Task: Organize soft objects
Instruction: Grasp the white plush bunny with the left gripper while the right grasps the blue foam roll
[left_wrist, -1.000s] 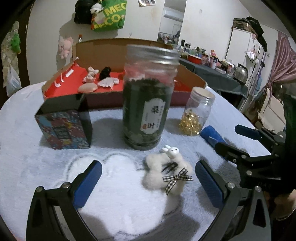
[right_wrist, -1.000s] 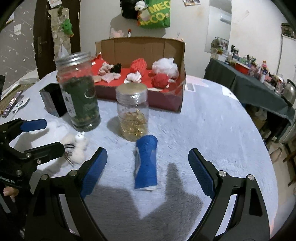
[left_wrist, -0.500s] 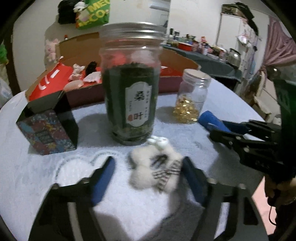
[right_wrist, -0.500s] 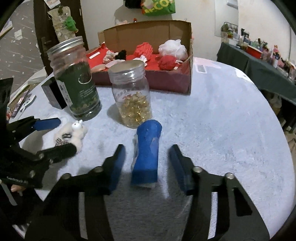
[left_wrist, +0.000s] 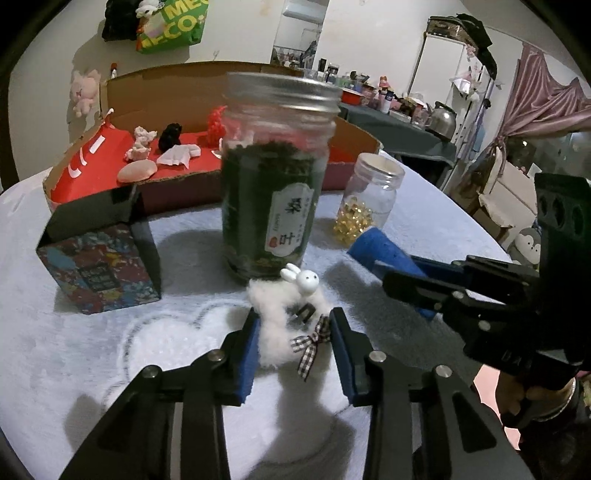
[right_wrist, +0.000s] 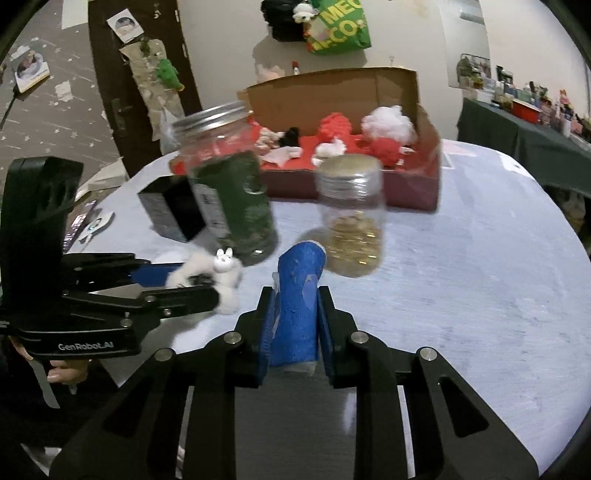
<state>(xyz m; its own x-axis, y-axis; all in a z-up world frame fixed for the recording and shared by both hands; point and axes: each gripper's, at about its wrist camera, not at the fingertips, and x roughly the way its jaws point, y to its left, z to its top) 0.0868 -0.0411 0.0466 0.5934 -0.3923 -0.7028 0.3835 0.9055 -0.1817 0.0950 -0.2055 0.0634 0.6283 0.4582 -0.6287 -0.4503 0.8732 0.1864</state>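
A white fluffy rabbit toy (left_wrist: 273, 332) with a checked bow lies on the pale table cover, in front of the tea jar. My left gripper (left_wrist: 294, 332) has its jaws closing, and both blue pads touch the toy's fluff. In the right wrist view, that left gripper (right_wrist: 199, 282) reaches in from the left around the toy (right_wrist: 231, 273). A blue fabric roll (right_wrist: 297, 295) sits squeezed between the pads of my right gripper (right_wrist: 295, 306), whose jaws are still closing. The cardboard box (right_wrist: 406, 92) with a red lining stands at the back, with red, white and black soft pieces inside.
A tall tea jar (left_wrist: 273, 192) stands just beyond the rabbit toy. A small jar of gold capsules (right_wrist: 351, 218) stands right behind the blue roll. A black patterned box (left_wrist: 99, 266) is to the left. The round table (right_wrist: 480, 277) stretches off to the right.
Both grippers went from wide open to closed in: the left around the rabbit toy, the right around the blue roll. Both cameras came nearer the jars.
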